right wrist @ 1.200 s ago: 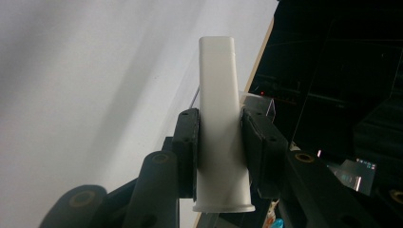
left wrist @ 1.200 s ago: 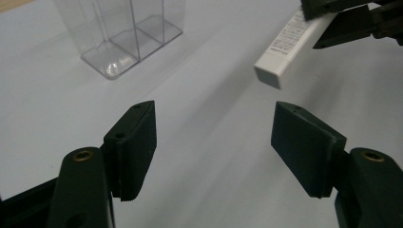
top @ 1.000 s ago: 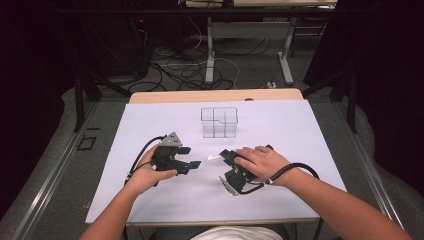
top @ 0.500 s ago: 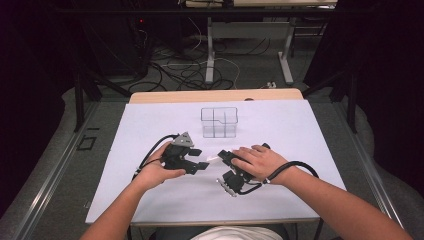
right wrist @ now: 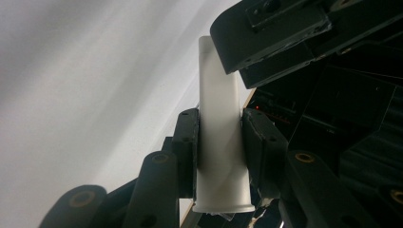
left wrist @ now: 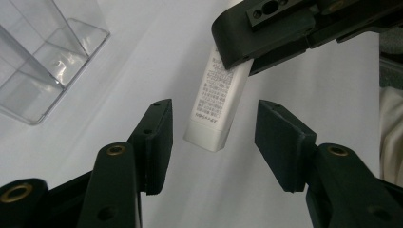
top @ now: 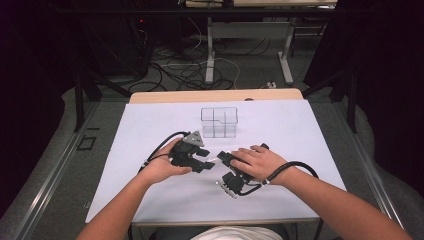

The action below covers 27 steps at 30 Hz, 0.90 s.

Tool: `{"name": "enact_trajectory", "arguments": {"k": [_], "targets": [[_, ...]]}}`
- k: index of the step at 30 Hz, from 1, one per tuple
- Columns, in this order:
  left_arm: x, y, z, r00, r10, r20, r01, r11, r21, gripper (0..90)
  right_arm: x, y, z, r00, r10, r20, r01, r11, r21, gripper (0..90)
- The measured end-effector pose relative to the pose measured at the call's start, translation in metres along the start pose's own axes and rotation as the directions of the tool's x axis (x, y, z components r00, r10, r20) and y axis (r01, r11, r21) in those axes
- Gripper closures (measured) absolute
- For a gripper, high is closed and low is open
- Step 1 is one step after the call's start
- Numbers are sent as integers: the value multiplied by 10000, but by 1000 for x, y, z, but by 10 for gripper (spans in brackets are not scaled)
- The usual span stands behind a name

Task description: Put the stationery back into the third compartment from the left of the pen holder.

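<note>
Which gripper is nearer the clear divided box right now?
Left. The left gripper sits just in front of the clear divided box; the right gripper, clamping the white tube, lies farther toward the person.

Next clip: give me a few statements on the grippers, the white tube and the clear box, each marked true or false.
1. The right gripper is shut on the white tube. True.
2. The left gripper is clamped on the tube. False: its jaws stand open on either side of it.
3. The clear box has inner dividers. True.
4. The tube stands inside the box. False: it is held outside, nearer the person.
5. The table cover is white. True.
</note>
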<state>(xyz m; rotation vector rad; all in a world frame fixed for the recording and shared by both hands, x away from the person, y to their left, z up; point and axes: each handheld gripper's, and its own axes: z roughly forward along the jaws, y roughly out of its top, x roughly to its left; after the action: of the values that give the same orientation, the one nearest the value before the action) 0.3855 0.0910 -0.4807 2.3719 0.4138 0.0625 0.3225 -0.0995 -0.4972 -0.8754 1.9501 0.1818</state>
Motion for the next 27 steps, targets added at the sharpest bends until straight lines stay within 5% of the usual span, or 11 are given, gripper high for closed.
{"name": "enact_trajectory", "arguments": {"k": [15,27], "targets": [[-4,9,14,9970,763,115,-770,9938,797,594,1,7,2,9984,-561,15,561,9982,-203,679],[-4,7,18,9894,1268,705,-1336,9858,1019,674,5,13,3,9971,-755,12,755,9957,-535,679]]}}
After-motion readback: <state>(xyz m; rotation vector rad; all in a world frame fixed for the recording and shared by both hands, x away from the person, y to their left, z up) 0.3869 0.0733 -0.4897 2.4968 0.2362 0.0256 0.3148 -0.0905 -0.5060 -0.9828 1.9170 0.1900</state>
